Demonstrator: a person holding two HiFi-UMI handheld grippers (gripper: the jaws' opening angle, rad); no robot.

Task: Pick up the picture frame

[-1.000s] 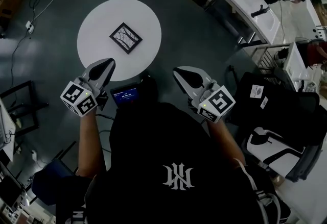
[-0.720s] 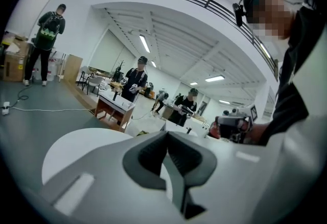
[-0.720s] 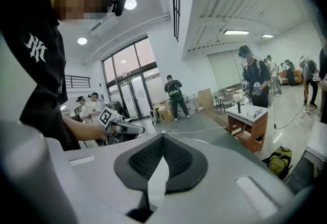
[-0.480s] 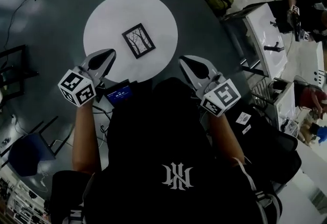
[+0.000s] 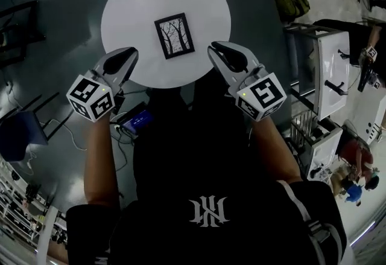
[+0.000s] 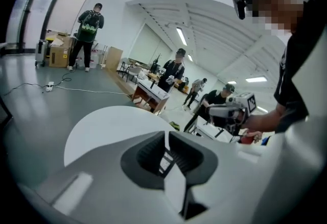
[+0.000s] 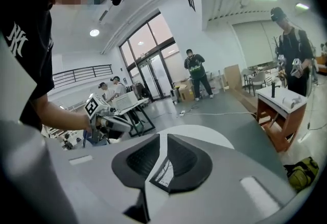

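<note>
Picture frame lies flat near the middle of the round white counter, slightly toward the person's side. Its black border is turned a little off square. Bare white surface rings it on all 4 sides, widest on the far side and to the left. Dark floor surrounds the counter. A small device with a lit blue screen sits just off the near rim, and a white table stands well apart on the right.

Both grippers sit at the near rim, 1 on each side of the frame. The left gripper is near the frame's lower left, with clear counter between them. The right gripper is just beside the frame's lower right corner, not touching it.

Both pairs of jaws stand narrowly apart, have just been opening, and grip nothing. Each gripper view shows the frame through the slit, lying beyond the tips.
</note>
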